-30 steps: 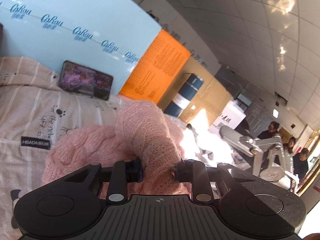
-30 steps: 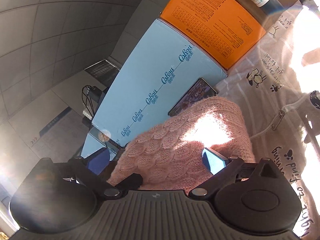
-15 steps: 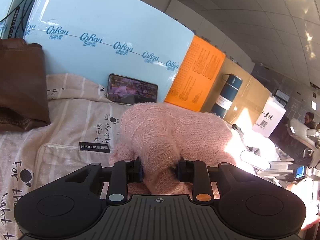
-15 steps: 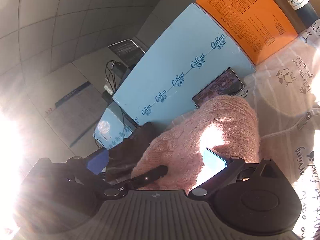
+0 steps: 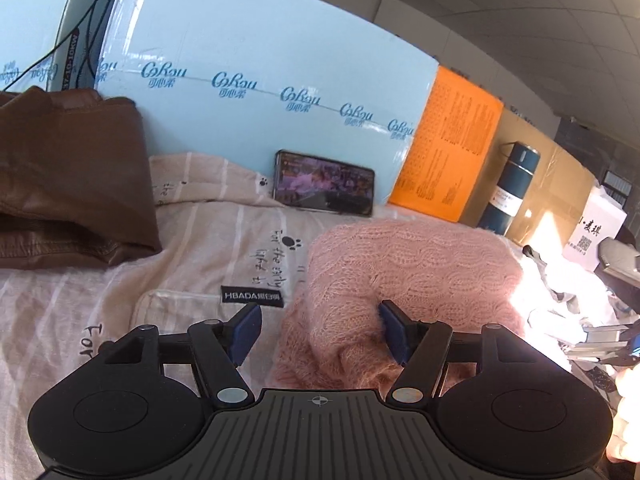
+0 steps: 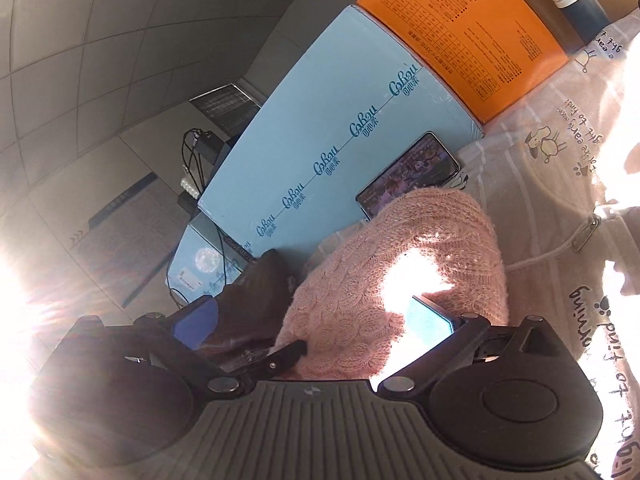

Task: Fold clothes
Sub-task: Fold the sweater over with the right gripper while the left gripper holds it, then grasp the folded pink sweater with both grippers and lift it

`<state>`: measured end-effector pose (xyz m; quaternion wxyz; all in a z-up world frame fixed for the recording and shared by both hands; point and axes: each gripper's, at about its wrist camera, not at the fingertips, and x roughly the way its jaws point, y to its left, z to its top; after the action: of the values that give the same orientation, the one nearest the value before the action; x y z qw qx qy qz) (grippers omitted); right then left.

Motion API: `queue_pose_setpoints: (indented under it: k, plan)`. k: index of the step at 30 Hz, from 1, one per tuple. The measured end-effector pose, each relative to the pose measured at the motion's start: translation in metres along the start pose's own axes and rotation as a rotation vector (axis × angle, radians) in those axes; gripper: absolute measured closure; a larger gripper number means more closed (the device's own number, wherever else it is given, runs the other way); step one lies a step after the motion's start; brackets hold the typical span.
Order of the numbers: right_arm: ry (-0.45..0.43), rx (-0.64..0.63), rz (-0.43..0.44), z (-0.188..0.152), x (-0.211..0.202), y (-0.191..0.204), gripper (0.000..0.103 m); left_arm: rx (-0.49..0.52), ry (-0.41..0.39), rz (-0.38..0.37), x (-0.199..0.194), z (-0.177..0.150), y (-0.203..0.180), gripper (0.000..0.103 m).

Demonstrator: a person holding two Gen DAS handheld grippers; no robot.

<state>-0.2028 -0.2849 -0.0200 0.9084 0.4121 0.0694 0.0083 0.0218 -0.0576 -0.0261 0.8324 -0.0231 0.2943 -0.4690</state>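
Note:
A pink cable-knit sweater [image 5: 404, 268] lies bunched in a mound on the beige printed sheet [image 5: 192, 264]. My left gripper [image 5: 320, 330] is open at the mound's near edge. Its right finger [image 5: 394, 334] presses into the knit, while the left finger [image 5: 246, 326] stands over bare sheet. In the right wrist view the same sweater [image 6: 404, 256] fills the middle, with a bright sun patch on it. My right gripper [image 6: 312, 324] is open wide just above it and holds nothing. Its right pad [image 6: 430, 320] is over the knit.
A brown leather garment [image 5: 68, 184] lies folded at the left. A phone [image 5: 324, 188] leans on a light blue foam board [image 5: 272, 80], beside an orange box [image 5: 448, 152] and a dark bottle [image 5: 512, 188]. A hand [image 5: 624, 408] shows at the right edge.
My left gripper has opened and let go of the pink sweater, which now rests on the sheet. The right gripper stays open and hovers over it.

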Motion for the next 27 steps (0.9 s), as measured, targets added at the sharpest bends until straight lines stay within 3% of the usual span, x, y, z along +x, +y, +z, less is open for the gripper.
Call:
queue_pose_setpoints:
  k: [3, 8, 13, 16, 19, 22, 27]
  plan:
    - [-0.021, -0.007, 0.027, 0.003, -0.005, 0.002, 0.001, -0.017, 0.005, -0.002, 0.001, 0.0, 0.004, 0.035]
    - [0.049, -0.023, -0.177, 0.004, 0.014, -0.002, 0.002, -0.137, 0.037, -0.1, 0.004, -0.001, 0.016, 0.028]
    - [-0.11, -0.091, -0.143, 0.0, -0.007, 0.01, 0.001, -0.284, 0.079, -0.188, 0.009, -0.003, 0.028, 0.023]
    - [-0.177, -0.122, -0.289, 0.001, -0.007, 0.012, 0.0, -0.317, 0.094, -0.232, 0.01, -0.005, 0.029, 0.017]
    - [-0.152, -0.092, -0.423, 0.004, 0.002, 0.001, 0.0, -0.338, 0.111, -0.273, 0.011, -0.007, 0.028, 0.014]
    - [-0.099, -0.069, -0.466, 0.005, 0.009, -0.007, 0.0, -0.316, 0.122, -0.294, 0.013, -0.009, 0.023, 0.009]
    - [0.077, -0.101, -0.493, -0.004, 0.033, -0.013, 0.0, -0.315, 0.134, -0.344, 0.015, -0.01, 0.021, 0.005]
